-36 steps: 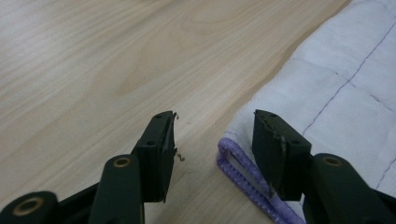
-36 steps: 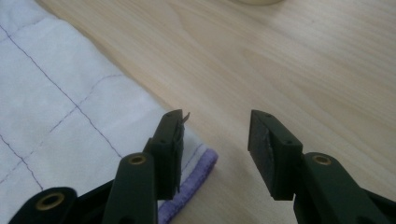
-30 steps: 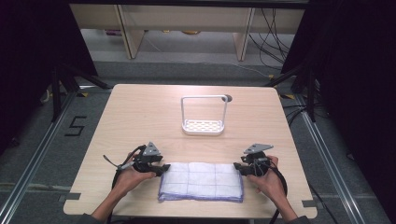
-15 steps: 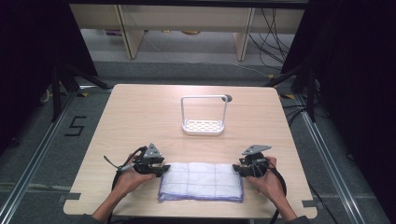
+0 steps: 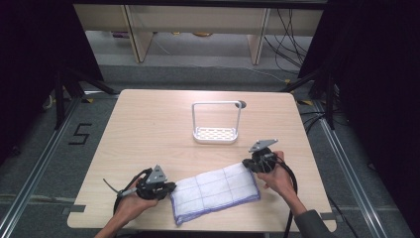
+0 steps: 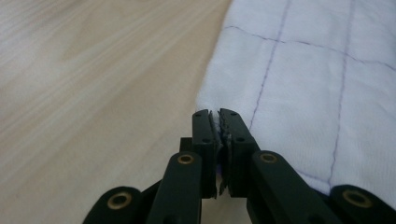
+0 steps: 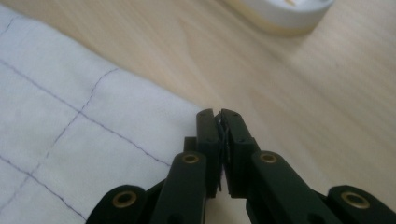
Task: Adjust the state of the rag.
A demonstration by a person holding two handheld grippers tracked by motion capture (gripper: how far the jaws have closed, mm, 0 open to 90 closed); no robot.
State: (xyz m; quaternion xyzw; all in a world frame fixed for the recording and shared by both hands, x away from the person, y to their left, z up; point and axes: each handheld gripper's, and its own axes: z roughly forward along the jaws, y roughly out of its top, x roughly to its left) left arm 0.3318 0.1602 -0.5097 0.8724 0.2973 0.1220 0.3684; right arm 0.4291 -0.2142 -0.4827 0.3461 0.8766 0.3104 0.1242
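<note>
**Cloth held at both ends on a pale wooden table**

A pale wooden table (image 5: 148, 129) is set on a grey floor, with dark curtains at both sides and cables trailing behind. Beyond both tongs, a white wire rack (image 5: 216, 123) stands well apart from them. Between the tongs, a white cloth (image 5: 215, 191) with thin purple lines is spread flat, lying slantwise. The left tongs (image 5: 168, 188) are closed on the cloth's edge, a sliver of fabric being seen between the jaws in the left gripper view (image 6: 219, 128). The right tongs (image 5: 247, 163) are closed at the opposite corner, fabric apparently pinched there too (image 7: 219, 123). Opposite ends are probably held so that the cloth can be lifted, stretched or folded evenly without bunching.
</note>
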